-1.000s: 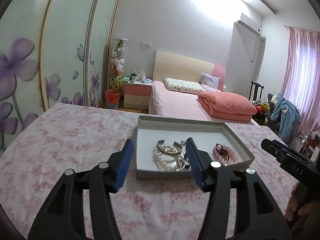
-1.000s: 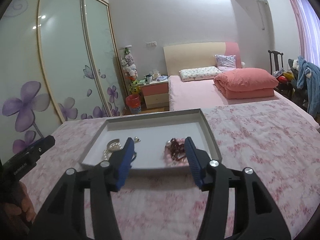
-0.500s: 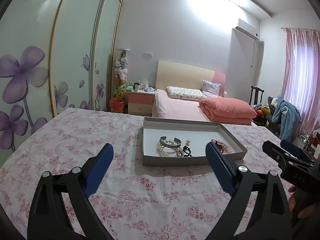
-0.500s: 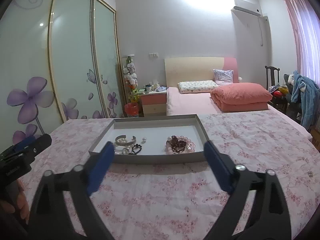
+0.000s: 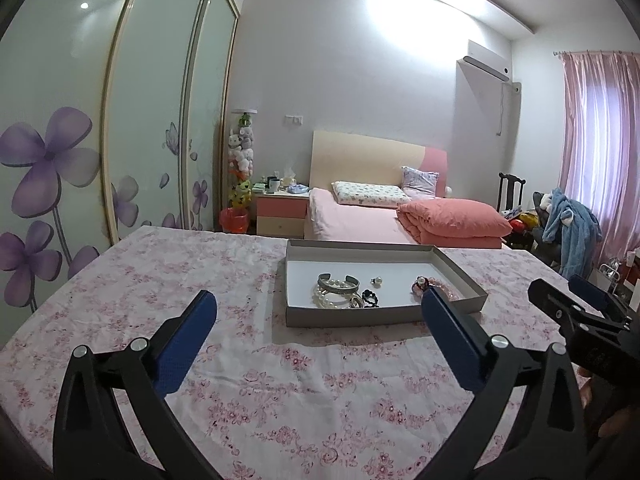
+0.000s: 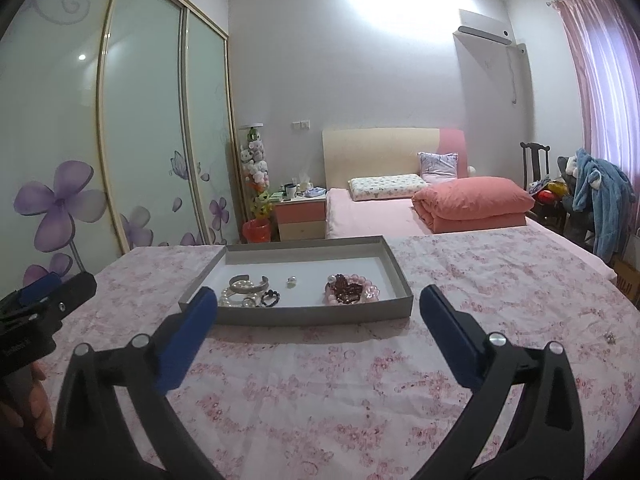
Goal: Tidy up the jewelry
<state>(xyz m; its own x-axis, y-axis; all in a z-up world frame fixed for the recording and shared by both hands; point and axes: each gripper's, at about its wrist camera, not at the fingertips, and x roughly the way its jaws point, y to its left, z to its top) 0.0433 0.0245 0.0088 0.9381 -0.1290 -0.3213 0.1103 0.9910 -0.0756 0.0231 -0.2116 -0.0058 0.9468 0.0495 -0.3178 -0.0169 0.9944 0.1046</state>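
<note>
A shallow grey tray [image 5: 348, 318] [image 6: 304, 314] lies on the pink floral tablecloth [image 5: 304, 384]. Inside it are a silver cuff with a pearl bracelet [image 5: 338, 286] [image 6: 246, 288], a small black ring-like piece [image 5: 370, 298] [image 6: 270, 298], a small pearl earring [image 5: 376, 280] [image 6: 291, 281] and a pink bead bracelet with dark red beads [image 5: 420, 284] [image 6: 351, 290]. My left gripper [image 5: 320, 320] is open and empty, held back from the tray's near edge. My right gripper [image 6: 318, 316] is open and empty, also short of the tray.
The tablecloth covers the whole table [image 6: 500, 280]. A small sparkly item [image 6: 610, 337] lies on the cloth at far right. Behind stand a bed [image 5: 360, 224], a nightstand [image 5: 280, 212], wardrobe doors [image 5: 152, 120] and a chair with clothes [image 5: 568, 220].
Both grippers have opened wide and pulled back and up from the tray. The jewelry in the tray has stayed in place.
</note>
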